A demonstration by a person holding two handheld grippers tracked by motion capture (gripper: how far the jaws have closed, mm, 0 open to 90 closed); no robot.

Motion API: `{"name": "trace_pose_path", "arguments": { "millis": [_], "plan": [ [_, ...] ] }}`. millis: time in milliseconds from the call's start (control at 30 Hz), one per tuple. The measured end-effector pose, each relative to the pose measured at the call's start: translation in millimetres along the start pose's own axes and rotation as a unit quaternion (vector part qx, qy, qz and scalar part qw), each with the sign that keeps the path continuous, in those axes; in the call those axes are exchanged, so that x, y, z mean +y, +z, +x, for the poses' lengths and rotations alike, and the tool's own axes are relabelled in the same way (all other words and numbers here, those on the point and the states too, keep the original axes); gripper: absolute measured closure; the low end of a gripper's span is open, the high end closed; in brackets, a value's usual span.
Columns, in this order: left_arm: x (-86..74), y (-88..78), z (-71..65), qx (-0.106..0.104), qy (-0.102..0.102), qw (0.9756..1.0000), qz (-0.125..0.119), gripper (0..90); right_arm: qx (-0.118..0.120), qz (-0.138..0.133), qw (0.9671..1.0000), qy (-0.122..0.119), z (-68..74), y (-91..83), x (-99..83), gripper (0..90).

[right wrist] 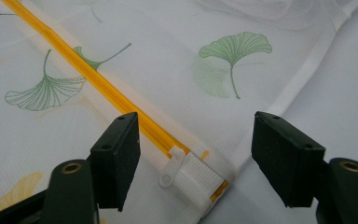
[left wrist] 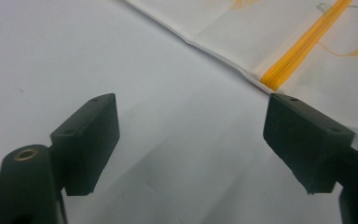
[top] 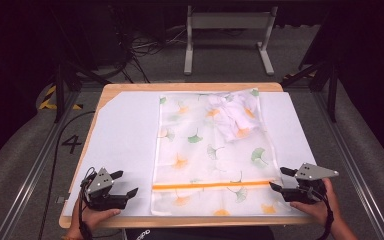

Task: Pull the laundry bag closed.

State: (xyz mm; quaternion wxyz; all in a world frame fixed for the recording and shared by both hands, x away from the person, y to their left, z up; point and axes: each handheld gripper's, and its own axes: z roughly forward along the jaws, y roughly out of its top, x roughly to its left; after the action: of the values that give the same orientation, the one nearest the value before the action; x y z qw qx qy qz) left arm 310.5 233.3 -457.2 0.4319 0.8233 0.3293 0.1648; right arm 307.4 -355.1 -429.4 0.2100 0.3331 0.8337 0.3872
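With both held wide, left tongs, right tongs, flanking mesh bag, zipper.

White mesh laundry bag printed with green and orange ginkgo leaves; its zipper bright orange, with a white pull tab; white table cover; light wooden table; both grippers' jaws black.

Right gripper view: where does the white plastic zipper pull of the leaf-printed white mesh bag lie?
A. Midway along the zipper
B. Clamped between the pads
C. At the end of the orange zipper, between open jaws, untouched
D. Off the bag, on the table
C: the white plastic zipper pull lies at the orange zipper's end, inside the right hand-held gripper's open jaws, clear of both pads.
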Motion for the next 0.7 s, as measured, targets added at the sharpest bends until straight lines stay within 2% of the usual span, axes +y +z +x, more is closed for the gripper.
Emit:
{"name": "trace_pose_path", "arguments": {
  "millis": [100, 600, 700],
  "plan": [
    [-0.7, -1.1, 0.5, 0.001, -0.003, 1.0, 0.0, 17.0, -0.005, 0.001, 1.0, -0.001, 0.3, 1.8, 0.3, 33.3],
    [-2.4, -4.2, -1.5, 0.005, 0.001, 1.0, 0.006, 16.7, -0.002, 0.001, 0.9999, -0.015, 3.9, 4.1, 3.0, 33.8],
    [-3.4, -4.4, -1.5, 0.006, -0.004, 0.9999, 0.009, 16.7, -0.001, 0.0, 0.9999, -0.013, 3.5, 4.7, 3.6, 33.7]
  ]
}}
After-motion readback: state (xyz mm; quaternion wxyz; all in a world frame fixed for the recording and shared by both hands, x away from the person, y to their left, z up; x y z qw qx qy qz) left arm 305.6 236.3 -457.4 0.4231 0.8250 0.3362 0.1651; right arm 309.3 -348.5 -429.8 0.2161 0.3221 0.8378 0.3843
